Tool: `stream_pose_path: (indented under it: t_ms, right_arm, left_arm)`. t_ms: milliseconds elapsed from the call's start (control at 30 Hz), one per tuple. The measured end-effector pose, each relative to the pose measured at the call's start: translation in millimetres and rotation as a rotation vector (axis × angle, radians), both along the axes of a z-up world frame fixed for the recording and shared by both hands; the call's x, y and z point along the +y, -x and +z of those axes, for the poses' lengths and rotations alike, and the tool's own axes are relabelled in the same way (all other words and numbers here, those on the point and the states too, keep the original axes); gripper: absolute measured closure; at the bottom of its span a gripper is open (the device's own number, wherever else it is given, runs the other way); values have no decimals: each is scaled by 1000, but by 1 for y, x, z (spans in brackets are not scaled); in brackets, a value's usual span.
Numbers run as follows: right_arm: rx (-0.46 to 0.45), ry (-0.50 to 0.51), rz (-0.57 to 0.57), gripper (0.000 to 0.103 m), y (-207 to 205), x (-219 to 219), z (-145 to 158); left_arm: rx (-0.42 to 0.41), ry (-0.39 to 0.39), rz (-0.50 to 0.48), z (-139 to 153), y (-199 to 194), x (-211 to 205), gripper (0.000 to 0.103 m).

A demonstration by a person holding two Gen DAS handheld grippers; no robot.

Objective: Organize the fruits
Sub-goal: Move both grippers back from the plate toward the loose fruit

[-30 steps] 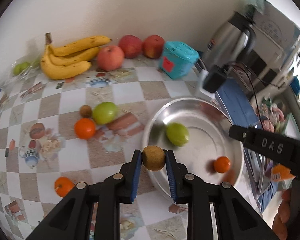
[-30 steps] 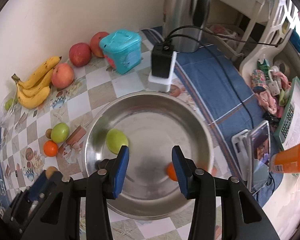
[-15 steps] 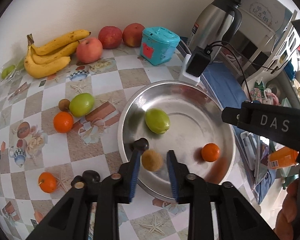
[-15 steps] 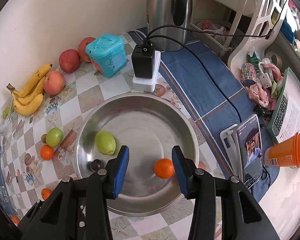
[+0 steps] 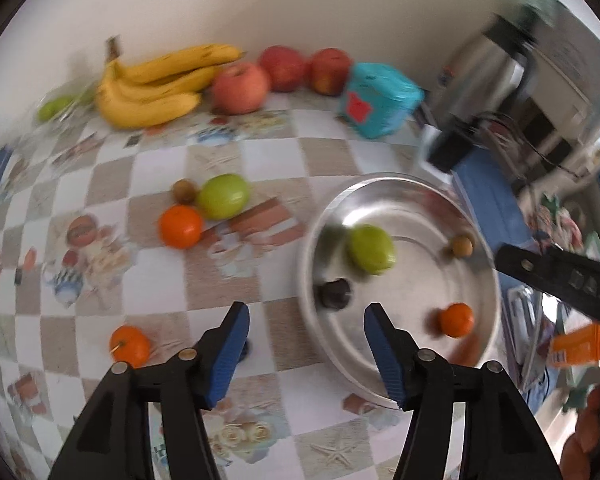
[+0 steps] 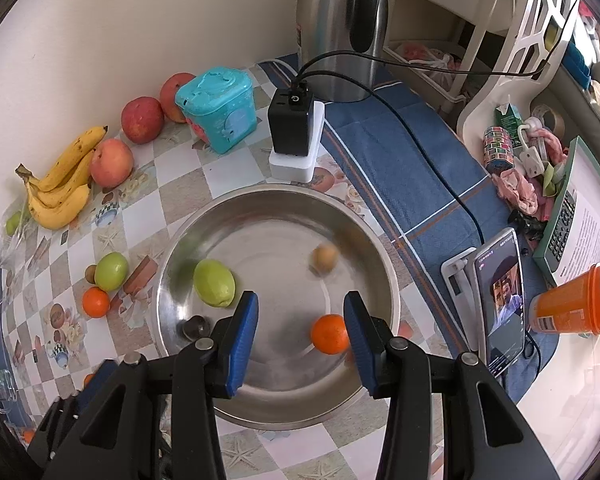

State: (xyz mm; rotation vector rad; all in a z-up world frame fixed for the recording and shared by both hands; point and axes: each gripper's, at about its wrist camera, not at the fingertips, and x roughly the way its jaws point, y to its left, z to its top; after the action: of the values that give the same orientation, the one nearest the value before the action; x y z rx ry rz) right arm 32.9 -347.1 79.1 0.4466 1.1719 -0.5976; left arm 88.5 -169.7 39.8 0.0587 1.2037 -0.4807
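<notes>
I see teal box [image 6: 220,108] by wall, steel kettle [image 6: 336,28], black charger [image 6: 291,122], phone [image 6: 500,296] on stand, orange cup [image 6: 572,306]

Checkered tablecloth table [image 5: 228,280]. Steel bowl [image 6: 384,276] directly beneath right gripper [image 6: 302,322]. Left of it: green fruit [image 6: 111,271], orange [image 6: 96,302]. Beyond, against wall: bananas [image 6: 60,184], apples [image 6: 142,119], teal box [image 6: 218,108].

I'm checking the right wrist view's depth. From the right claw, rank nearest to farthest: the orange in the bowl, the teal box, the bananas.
From the right claw:
1. Orange, in the bowl, beside its right finger.
2. Teal box, behind the bowl.
3. Bananas, far left by the wall.
</notes>
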Motion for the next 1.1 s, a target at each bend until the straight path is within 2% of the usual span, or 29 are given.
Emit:
stream_pose_path:
  t_ms: [200, 367, 500, 567, 733, 800, 967, 1100]
  right_arm:
    - [8, -3, 8, 57, -3, 5, -4]
    - [21, -4, 28, 57, -10, 11, -9]
    - [30, -6, 50, 58, -18, 21, -13]
    - [32, -6, 58, 58, -21, 25, -13]
    - [24, -14, 84, 58, -28, 41, -11]
    - [20, -14, 100, 58, -31, 49, -9]
    - [-10, -31, 151, 57, -37, 72, -2]
    - [-42, -47, 195, 57, -42, 91, 6]
  left_arm:
    - [-8, -17, 167, -2, -20, 45, 33]
    - [-1, -6, 303, -4, -35, 90, 32]
    - [9, 2, 375, -5, -43, 118, 32]
    - [10, 1, 404, -4, -45, 130, 30]
    - [-1, -15, 445, 0, -46, 147, 14]
    - [-9, -32, 465, 2, -46, 153, 0]
    - [-27, -82, 491, 2, -44, 162, 0]
    - [-25, -87, 495, 4, -40, 168, 0]
